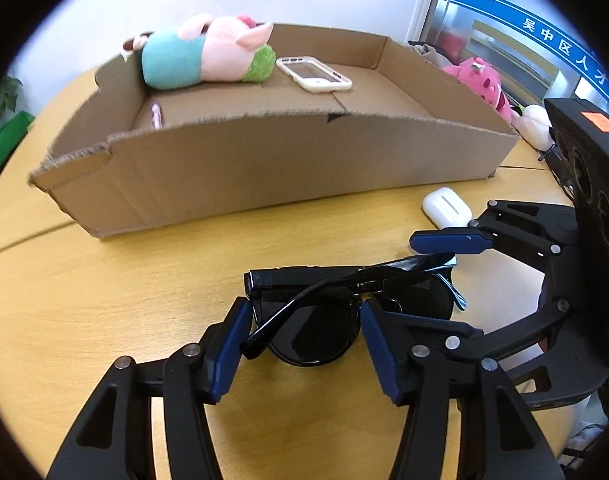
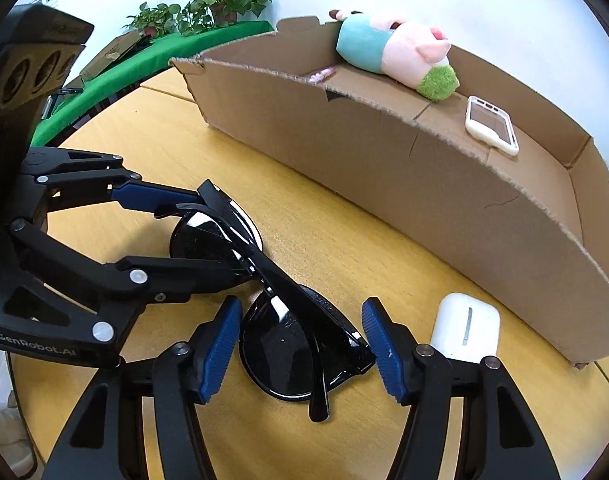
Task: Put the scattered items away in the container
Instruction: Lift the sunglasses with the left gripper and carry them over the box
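Folded black plastic sunglasses (image 2: 300, 320) sit on the yellow wooden table (image 1: 104, 300), just in front of the brown cardboard tray (image 1: 264, 176). Both grippers clamp a lens each (left gripper (image 1: 304, 340), right gripper (image 2: 300, 344)), so lift level together.

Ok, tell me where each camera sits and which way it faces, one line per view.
Left wrist: on the left gripper, looking down along its fingers at the sunglasses and cardboard box; right gripper at right.
Right wrist: on the right gripper, facing the same sunglasses; left gripper at left.
Shared: sunglasses, cardboard box, pig plush, phone case, white earbud case.
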`<state>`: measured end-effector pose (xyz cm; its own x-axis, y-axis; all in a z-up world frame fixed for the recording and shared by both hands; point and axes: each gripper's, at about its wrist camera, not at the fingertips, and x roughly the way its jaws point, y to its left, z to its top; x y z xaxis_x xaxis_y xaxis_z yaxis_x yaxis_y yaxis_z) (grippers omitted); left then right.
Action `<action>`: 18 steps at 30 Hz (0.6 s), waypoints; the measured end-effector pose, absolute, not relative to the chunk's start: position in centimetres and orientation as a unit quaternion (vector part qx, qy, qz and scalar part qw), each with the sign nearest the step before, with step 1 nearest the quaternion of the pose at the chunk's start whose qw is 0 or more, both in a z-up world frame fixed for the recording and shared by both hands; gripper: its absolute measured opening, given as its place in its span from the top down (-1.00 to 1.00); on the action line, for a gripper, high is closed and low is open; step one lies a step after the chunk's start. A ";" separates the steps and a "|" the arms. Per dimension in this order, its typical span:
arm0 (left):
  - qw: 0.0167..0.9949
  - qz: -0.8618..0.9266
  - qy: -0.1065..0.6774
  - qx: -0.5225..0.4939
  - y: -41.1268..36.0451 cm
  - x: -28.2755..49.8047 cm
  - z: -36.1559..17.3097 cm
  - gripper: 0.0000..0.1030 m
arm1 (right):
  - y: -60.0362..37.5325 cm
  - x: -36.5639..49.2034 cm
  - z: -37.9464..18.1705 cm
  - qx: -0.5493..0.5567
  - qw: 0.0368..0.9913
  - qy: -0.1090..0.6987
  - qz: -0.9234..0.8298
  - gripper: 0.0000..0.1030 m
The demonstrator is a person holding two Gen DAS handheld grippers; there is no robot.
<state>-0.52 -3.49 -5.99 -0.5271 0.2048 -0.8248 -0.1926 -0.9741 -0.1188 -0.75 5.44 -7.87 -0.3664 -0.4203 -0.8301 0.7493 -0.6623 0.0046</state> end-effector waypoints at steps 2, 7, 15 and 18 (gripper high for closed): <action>0.110 0.878 -0.004 -0.465 -3.5 -0.3 -5.2 -0.07 | 5.5 -0.7 -7.3 0.423 0.364 0.192 -0.807 -0.30; 0.101 0.896 -0.003 -0.433 -3.7 0.1 -2.0 -0.07 | 5.4 -0.5 -4.4 0.394 0.364 0.190 -0.822 -0.30; 0.087 0.928 0.014 -0.361 -3.6 -1.5 4.4 -0.07 | 5.1 -2.1 2.3 0.327 0.361 0.208 -0.848 -0.30; 0.090 0.939 0.020 -0.331 -3.6 -2.9 7.0 -0.07 | 5.1 -3.1 4.7 0.301 0.356 0.219 -0.857 -0.30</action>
<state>-2.91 -3.58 7.03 -0.7643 0.1555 -0.6258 -0.1822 -0.9830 -0.0217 -3.12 5.14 4.73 -0.5648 -0.4784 -0.6724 0.7421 -0.6509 -0.1602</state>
